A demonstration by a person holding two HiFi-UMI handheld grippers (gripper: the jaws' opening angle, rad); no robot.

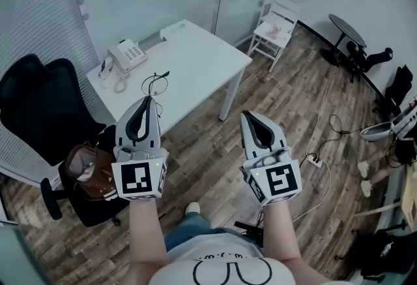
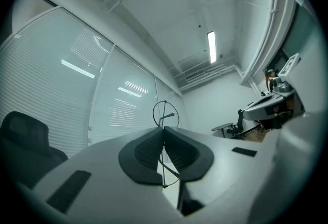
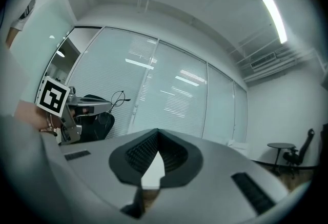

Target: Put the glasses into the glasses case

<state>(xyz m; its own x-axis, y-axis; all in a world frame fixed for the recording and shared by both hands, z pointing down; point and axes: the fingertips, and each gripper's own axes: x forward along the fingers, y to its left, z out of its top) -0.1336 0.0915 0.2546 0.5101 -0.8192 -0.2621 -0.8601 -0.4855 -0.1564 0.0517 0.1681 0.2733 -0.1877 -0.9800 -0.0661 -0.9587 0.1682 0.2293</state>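
A pair of thin black wire-frame glasses (image 1: 155, 83) sticks up from the tips of my left gripper (image 1: 148, 101), which is shut on them. In the left gripper view the pads close on the wire frame, and a round lens ring of the glasses (image 2: 165, 113) rises above the left gripper (image 2: 164, 131). My right gripper (image 1: 247, 116) is held level beside it, shut with nothing in it. The right gripper view shows the right gripper (image 3: 156, 134) with its pads meeting at the tip, and the left gripper (image 3: 57, 101) with the glasses (image 3: 119, 98) off to the left. I see no glasses case that I can name for sure.
A white table (image 1: 195, 65) stands ahead with a desk phone (image 1: 127, 54) and a flat white object (image 1: 172, 30) near its far edge. A black office chair (image 1: 36, 104) holding a brown bag (image 1: 88, 169) is at left. A small white chair (image 1: 277, 23), floor cables (image 1: 319, 147) and a dark round table (image 1: 345, 29) lie to the right.
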